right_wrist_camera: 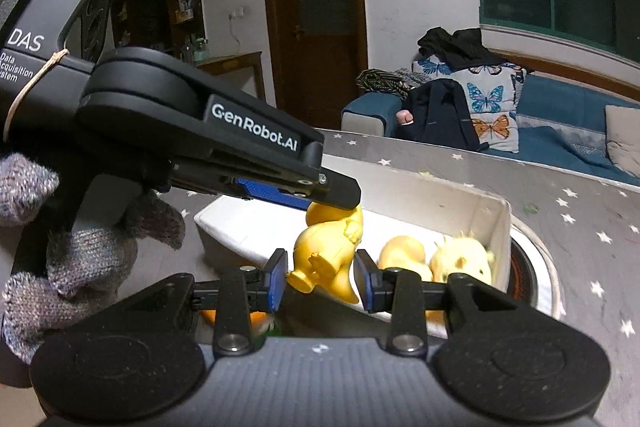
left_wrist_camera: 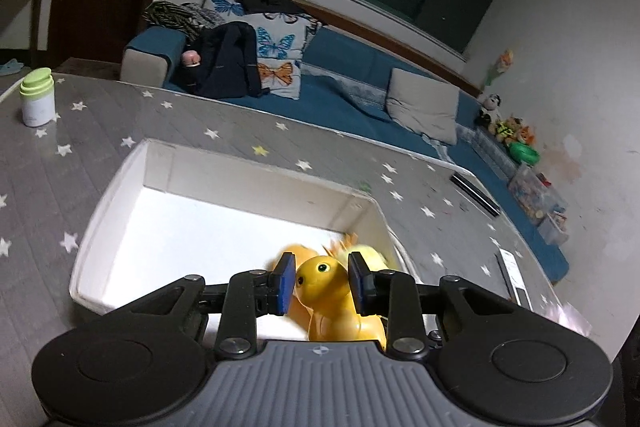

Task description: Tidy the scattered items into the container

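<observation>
A white rectangular box (left_wrist_camera: pixel 120 195) stands on the grey star-patterned table; it also shows in the right wrist view (right_wrist_camera: pixel 496 211). My left gripper (left_wrist_camera: pixel 322 281) is shut on a yellow toy figure (left_wrist_camera: pixel 326 291), held by its head above the box's near right corner. In the right wrist view the same yellow toy figure (right_wrist_camera: pixel 328 251) hangs from the left gripper's fingers (right_wrist_camera: pixel 332 193) over the box. My right gripper (right_wrist_camera: pixel 320 279) is open, its blue pads either side of the hanging toy's lower body, not clearly touching. Two more yellow toys (right_wrist_camera: pixel 404 253) (right_wrist_camera: pixel 464 259) lie inside the box.
A white bottle with a green cap (left_wrist_camera: pixel 38 97) stands at the table's far left. A dark flat remote (left_wrist_camera: pixel 476 195) and a white card (left_wrist_camera: pixel 514 277) lie on the table's right side. A blue sofa (left_wrist_camera: pixel 360 75) with cushions and clothes runs behind the table.
</observation>
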Demonstrator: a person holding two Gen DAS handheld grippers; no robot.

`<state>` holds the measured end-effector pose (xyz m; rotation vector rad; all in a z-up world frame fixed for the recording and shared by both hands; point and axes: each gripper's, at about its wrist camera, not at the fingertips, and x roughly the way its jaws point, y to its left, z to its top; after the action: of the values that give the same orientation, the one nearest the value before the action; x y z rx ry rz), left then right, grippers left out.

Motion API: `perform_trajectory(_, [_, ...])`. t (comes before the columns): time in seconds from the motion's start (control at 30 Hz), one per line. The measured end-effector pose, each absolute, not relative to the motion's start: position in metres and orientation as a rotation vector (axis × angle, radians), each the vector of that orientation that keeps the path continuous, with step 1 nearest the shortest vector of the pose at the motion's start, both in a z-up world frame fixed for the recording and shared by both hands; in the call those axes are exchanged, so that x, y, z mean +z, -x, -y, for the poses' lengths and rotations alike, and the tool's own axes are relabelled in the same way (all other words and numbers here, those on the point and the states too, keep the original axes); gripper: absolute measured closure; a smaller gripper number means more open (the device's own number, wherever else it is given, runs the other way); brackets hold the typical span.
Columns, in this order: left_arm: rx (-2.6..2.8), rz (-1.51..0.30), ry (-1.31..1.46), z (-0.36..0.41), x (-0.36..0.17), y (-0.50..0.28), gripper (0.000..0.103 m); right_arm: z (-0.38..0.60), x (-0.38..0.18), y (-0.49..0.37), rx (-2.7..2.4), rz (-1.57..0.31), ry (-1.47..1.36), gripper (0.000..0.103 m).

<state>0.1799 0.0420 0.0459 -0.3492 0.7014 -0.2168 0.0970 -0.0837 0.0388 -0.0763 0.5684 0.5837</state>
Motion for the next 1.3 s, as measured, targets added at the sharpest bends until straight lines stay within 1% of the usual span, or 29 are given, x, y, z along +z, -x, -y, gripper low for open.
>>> perform_trajectory(0.3, [-0.16, -0.787, 0.376, -0.064, 0.021, -0.229, 0.075, 0.06, 0.022, -0.153, 0.601, -0.646, 0.061, 0.068])
perform_trajectory(0.6, [-0.143, -0.858, 0.398, -0.073, -0.006, -0.259, 0.076, 0.046, -0.004, -0.19, 0.595, -0.739, 0.068, 0.068])
perform_trajectory(0.97, [-0.146, -0.904, 0.406, -0.076, -0.026, -0.273, 0.076, 0.037, -0.024, -0.205, 0.58, -0.809, 0.1, 0.068])
perform_trajectory(1.3, [-0.145, -0.9, 0.401, -0.076, -0.026, -0.271, 0.075, 0.033, -0.026, -0.207, 0.569, -0.815, 0.124, 0.068])
